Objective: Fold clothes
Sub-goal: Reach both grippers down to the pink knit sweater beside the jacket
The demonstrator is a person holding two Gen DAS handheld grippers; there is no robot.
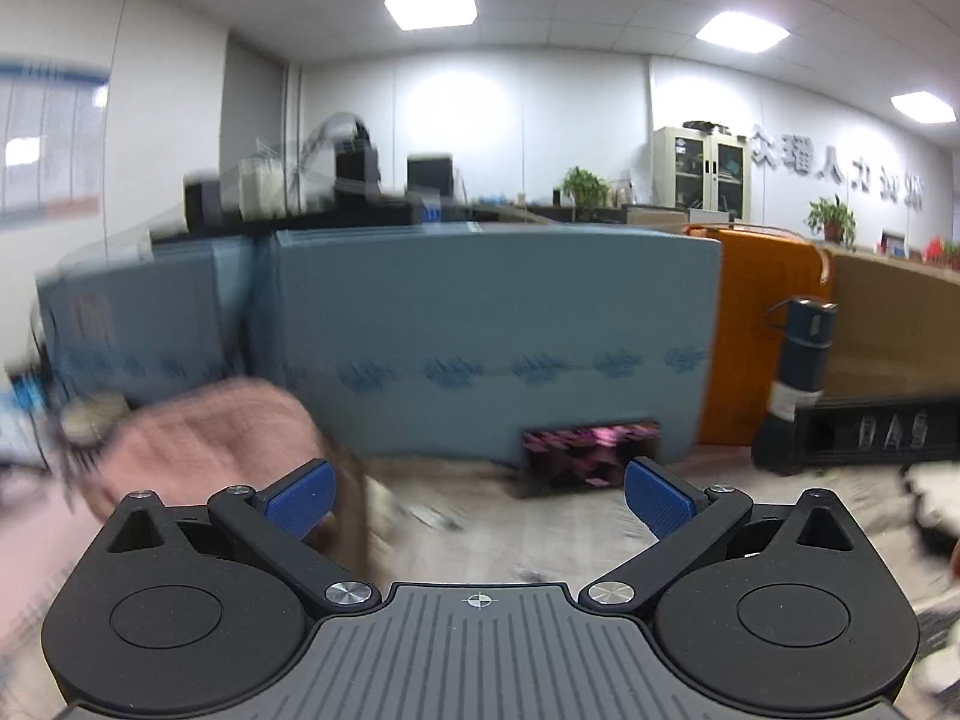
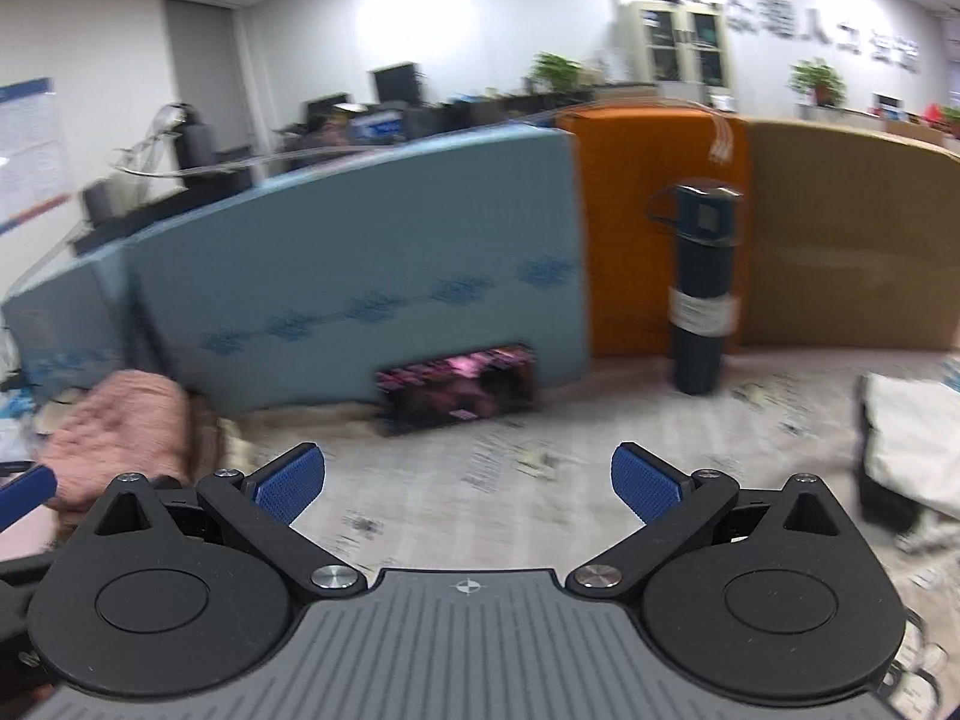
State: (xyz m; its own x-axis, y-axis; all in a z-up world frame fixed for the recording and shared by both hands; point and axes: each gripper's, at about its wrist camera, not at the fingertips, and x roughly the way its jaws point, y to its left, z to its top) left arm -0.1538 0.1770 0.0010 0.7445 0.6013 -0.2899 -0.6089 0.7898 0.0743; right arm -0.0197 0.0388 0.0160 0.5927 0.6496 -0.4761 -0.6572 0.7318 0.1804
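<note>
While both views are smeared by motion, some writing can still be picked out: large raised characters run along the far wall, mirrored and too blurred for you to read, and the black box at the right of the left wrist view carries pale letters that look like "DAS", though you cannot be sure. The dark bottle standing on the table has a white label band whose print is illegible. A poster with a blue header hangs on the left wall; its text is only a blur.

Your left gripper is held level just above the table, its blue-padded fingers spread wide with nothing between them. Your right gripper sits in much the same pose, slightly tilted, jaws wide apart and empty, pointing toward the blue partition.

The pink garment lies bunched in a heap at the left of the table, just beyond and touching the line of your left gripper's left finger in that view; from the right wrist view it is the pink heap well to the left, apart from the right gripper. A pale folded cloth rests at the right edge of the table, near the bottle but apart from it. A small dark box with pink print leans against the foot of the partition, between the two piles. Orange and brown panels stand behind the bottle.
</note>
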